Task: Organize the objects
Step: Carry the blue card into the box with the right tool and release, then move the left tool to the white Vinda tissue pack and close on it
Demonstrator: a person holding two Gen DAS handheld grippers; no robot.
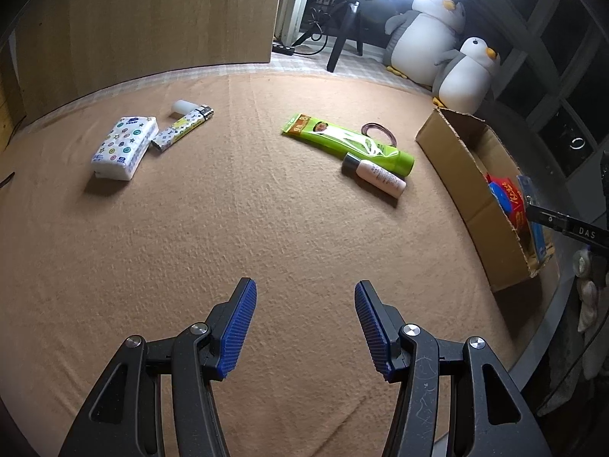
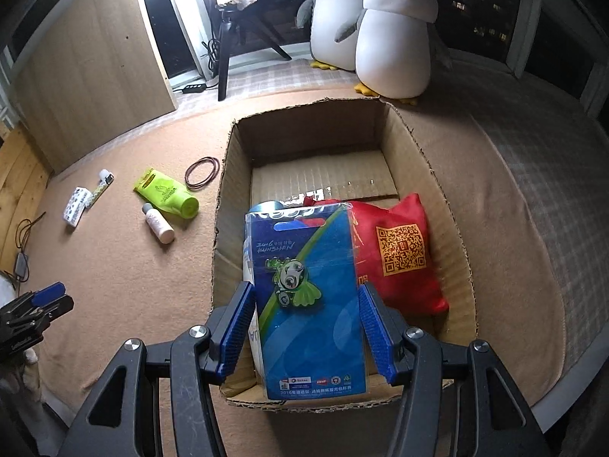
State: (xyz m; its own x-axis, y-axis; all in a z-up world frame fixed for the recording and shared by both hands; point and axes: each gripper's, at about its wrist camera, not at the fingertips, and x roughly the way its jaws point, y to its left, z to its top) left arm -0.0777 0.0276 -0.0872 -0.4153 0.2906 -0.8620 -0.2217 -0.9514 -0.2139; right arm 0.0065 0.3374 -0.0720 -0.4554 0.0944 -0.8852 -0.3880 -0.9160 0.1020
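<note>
Right tool: fingers flank blue pack over box near rim; whether clenched, cannot tell.
Left tool: released, over bare blanket.
Box: red bag inside.

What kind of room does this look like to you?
Probably a bedroom or living space at home: plush penguins by a night window, a tan blanket as the work surface, and a ring light's tripod.

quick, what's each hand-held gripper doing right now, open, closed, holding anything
Left hand-held gripper: open, empty, above the tan blanket.
Right hand-held gripper: around the blue badge package over the cardboard box; cannot tell whether it is gripping.
</note>
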